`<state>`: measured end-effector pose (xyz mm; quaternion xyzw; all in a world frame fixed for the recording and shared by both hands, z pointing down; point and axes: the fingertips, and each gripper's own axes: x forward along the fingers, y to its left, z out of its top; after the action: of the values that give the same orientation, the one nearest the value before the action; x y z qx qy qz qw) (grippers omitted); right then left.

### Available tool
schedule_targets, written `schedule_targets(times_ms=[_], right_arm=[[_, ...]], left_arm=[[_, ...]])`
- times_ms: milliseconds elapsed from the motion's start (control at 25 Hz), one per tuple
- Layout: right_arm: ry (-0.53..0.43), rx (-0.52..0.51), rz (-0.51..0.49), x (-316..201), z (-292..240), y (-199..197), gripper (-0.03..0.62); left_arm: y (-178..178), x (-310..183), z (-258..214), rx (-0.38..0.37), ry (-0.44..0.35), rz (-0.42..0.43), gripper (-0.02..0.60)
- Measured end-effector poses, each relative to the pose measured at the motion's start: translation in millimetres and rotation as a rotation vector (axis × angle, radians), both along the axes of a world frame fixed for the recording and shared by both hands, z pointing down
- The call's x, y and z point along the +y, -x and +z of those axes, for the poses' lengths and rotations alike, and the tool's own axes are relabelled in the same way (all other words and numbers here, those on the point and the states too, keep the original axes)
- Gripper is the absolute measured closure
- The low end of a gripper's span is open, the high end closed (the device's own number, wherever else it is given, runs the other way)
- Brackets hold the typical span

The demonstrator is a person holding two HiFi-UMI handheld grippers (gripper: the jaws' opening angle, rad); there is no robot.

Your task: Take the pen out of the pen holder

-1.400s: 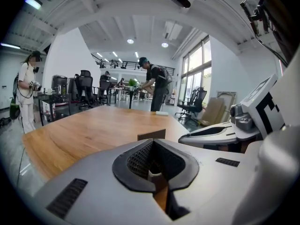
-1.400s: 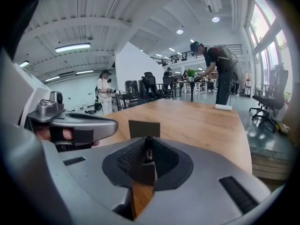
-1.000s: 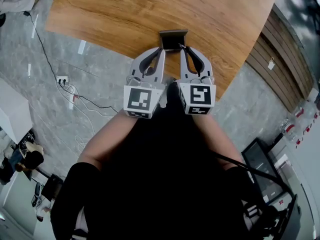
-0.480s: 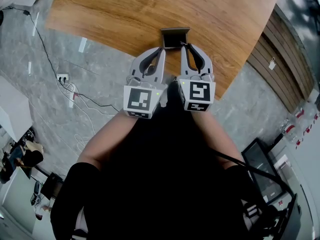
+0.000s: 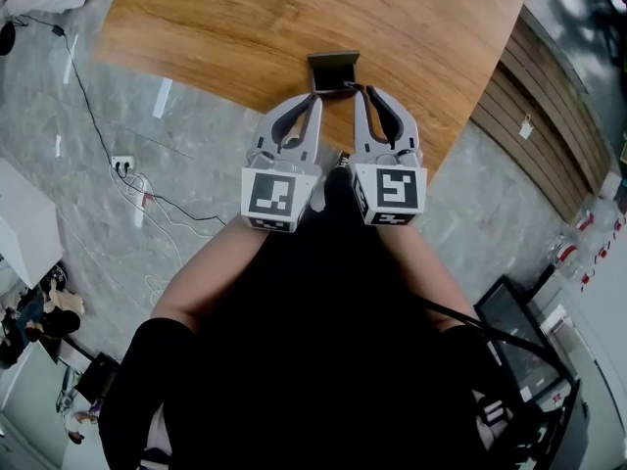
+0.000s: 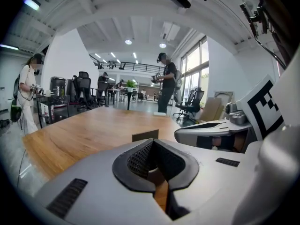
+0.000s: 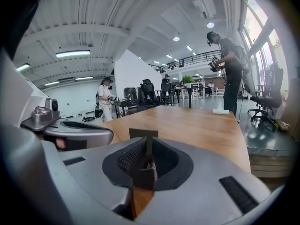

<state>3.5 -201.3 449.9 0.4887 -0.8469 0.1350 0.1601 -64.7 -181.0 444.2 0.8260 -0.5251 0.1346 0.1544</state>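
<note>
A small dark square pen holder point(image 5: 333, 70) stands near the front edge of the wooden table point(image 5: 245, 27). It also shows just behind the jaw tips in the left gripper view point(image 6: 144, 135) and the right gripper view point(image 7: 140, 133). My right gripper point(image 5: 355, 89) is at the holder's near right corner, shut on a thin dark pen point(image 7: 149, 150) that stands upright between its pads. My left gripper point(image 5: 315, 97) sits beside it at the holder's near left corner. It is shut with nothing between its jaws, and it is apart from the holder.
The table's front edge runs just under both grippers, with grey floor below. A power strip with cables point(image 5: 122, 163) lies on the floor at the left. A slatted wooden wall point(image 5: 544, 116) stands to the right. People and office chairs are far beyond the table.
Both grippers have risen slightly toward the camera, the right one with the pen still in its jaws. The holder has stayed on the table.
</note>
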Motion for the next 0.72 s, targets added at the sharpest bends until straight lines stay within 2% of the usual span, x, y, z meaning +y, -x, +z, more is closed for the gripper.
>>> schedule_targets(times_ms=[320, 560, 720], right_arm=[[-0.147, -0.048, -0.061, 35, -65, 7, 0.58], [-0.246, -0.125, -0.062, 52, -113, 9, 0.582], [-0.297, -0.073, -0.092, 66, -123, 4, 0.582]], left_arm=[[-12, 18, -49, 0.011, -0.104, 0.012, 0.575], [-14, 33, -84, 0.009, -0.183, 0.014, 0.575], [-14, 43, -102, 0.006, -0.225, 0.009, 0.575]])
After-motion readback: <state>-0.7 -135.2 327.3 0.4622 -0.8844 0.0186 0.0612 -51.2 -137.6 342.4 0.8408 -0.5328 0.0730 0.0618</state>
